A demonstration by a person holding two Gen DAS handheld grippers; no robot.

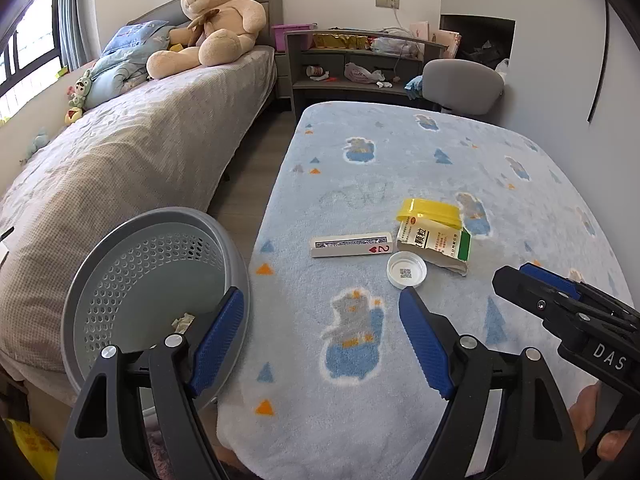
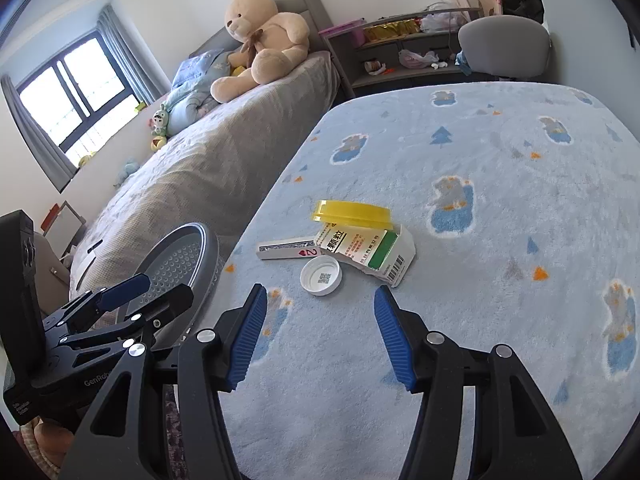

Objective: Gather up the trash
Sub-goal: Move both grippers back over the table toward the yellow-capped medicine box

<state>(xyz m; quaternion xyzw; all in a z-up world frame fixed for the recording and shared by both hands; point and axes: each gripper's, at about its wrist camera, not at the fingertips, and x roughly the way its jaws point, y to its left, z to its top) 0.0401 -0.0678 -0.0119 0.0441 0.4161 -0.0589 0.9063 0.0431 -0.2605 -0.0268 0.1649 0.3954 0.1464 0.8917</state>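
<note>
Four bits of trash sit clustered on the blanket-covered tabletop [image 2: 500, 152], and the white bottle cap [image 2: 321, 276] makes the handiest landmark. Just behind the cap lies the torn medicine box [image 2: 370, 249], with the yellow lid [image 2: 352, 213] behind that; a playing-card box [image 2: 289, 251] lies behind the cap on its bin side. The grey perforated bin [image 1: 160, 276] stands off the tabletop edge, on the cap's left, with a crumpled scrap already in it.

The right hand-held gripper [image 2: 320, 332] hovers just short of the cap, jaws about half open and empty. The left hand-held gripper [image 1: 322, 322] is wide open and holds nothing either — one finger over the bin.

The cap looks like the next pick. It is shallow, so lower until the pads straddle its rim, then close gently — too hard and it may pop away.
</note>
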